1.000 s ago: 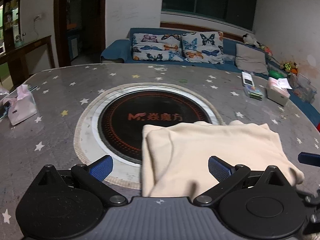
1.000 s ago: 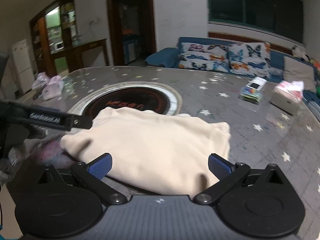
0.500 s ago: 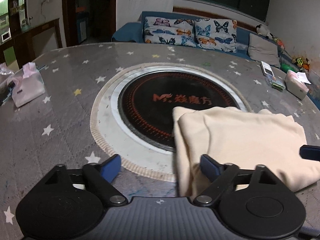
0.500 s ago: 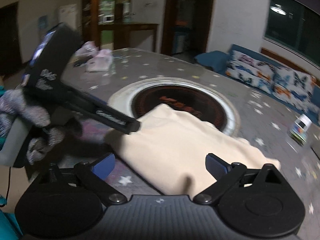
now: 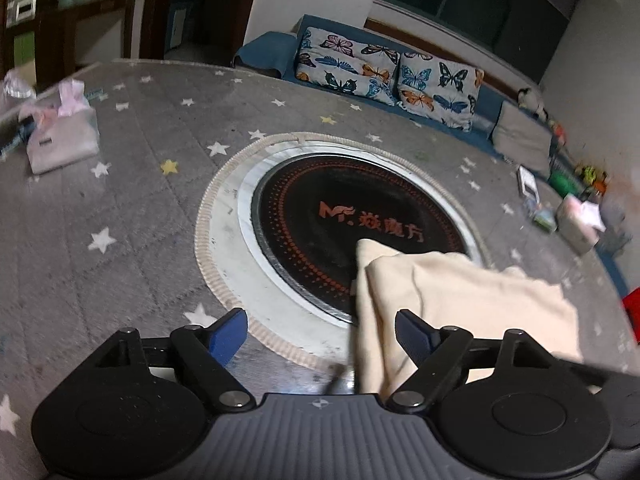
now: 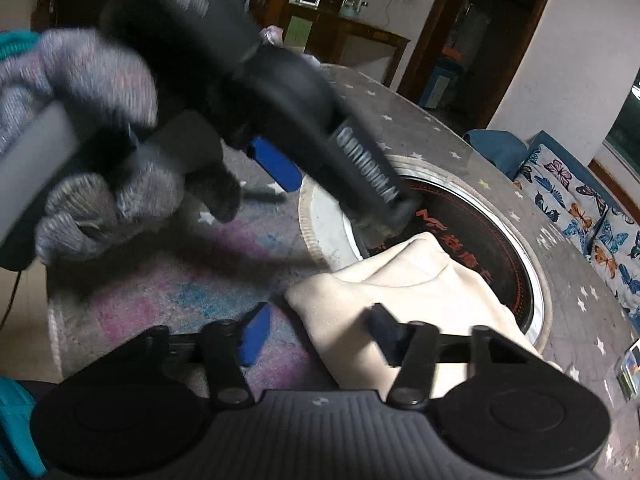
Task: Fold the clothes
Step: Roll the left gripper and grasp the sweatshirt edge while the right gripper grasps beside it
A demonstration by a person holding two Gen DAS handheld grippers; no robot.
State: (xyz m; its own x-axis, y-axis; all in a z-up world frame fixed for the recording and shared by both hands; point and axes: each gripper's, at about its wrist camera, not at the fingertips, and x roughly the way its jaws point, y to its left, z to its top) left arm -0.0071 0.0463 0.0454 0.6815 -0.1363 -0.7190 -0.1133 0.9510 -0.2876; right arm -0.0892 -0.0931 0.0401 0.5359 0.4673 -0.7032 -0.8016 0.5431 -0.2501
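On the table [image 5: 120, 264], folded cream garment [image 5: 472, 304].

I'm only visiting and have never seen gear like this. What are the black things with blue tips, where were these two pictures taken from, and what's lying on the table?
There is no robot here. A person holds a hand-held gripper in each hand, and each carries a camera looking out along its two blue-tipped fingers.

One picture looks out from the left gripper, the other from the right gripper. The right view also shows the person's gloved hand holding the left gripper.

On the starry table lies a folded cream garment, partly over the round black plate. A tissue pack sits further off. Both grippers are open, holding nothing.
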